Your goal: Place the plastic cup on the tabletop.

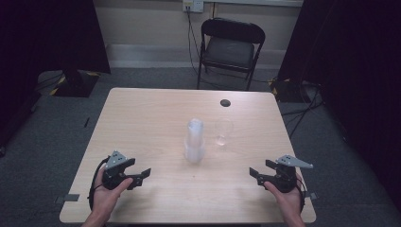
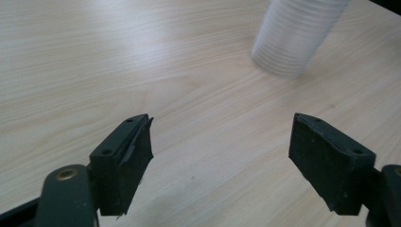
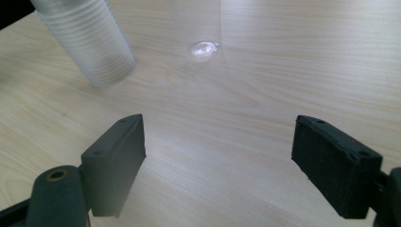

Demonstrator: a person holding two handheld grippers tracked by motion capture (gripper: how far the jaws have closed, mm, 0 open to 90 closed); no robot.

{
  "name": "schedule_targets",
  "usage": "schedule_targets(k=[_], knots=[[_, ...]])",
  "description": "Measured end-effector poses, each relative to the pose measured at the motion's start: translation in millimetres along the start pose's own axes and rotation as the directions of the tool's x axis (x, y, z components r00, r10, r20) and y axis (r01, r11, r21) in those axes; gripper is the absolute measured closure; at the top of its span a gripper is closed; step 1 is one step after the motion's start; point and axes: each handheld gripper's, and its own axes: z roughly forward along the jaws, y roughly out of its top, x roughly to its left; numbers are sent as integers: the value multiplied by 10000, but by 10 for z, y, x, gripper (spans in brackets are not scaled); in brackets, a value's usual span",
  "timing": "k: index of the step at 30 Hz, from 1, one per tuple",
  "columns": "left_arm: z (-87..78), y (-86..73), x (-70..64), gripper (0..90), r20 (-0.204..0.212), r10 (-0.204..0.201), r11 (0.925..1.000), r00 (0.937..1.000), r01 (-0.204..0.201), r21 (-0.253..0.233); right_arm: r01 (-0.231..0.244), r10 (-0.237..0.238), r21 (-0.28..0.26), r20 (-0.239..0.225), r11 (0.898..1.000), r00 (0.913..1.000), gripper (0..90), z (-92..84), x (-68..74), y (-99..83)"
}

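Stack of cups point(image 1: 194, 141) standing upright, rim down, near the middle of the table point(image 1: 142, 118). Single clear cup point(image 1: 223, 131) upright just beside the stack, on its right, not touching it. Stack also seen at the top of the left gripper view point(image 2: 293, 38) and upper left of the right gripper view point(image 3: 87, 40); clear cup faint in the latter point(image 3: 198, 33).

Left gripper point(image 1: 142, 174) near the front left edge, held in a hand point(image 1: 106, 196), jaws spread wide, nothing between them. Right gripper point(image 1: 257, 174) near the front right edge, held in a hand point(image 1: 288, 201), jaws likewise released and empty. Both well apart from the cups.

Small dark hole point(image 1: 225, 102) at the far side of the table. Black folding chair point(image 1: 230, 49) beyond.
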Motion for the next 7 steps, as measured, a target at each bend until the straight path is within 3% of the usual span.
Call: schedule_targets(k=[3, 4, 7], knots=[[27, -35, 46, 219, -130, -220, 9997, 9997, 221, 88, -7, 5, 191, 101, 9998, 9999, 186, 11, -3, -38], [33, -36, 64, 220, -186, -335, 9994, 9993, 336, 69, 36, -42, 515, 130, 9987, 9999, 186, 65, -2, -70], [29, -32, 76, 220, -193, -313, 9995, 9993, 314, 38, 101, -110, 708, 116, 9974, 9999, 185, 106, 9, -83]])
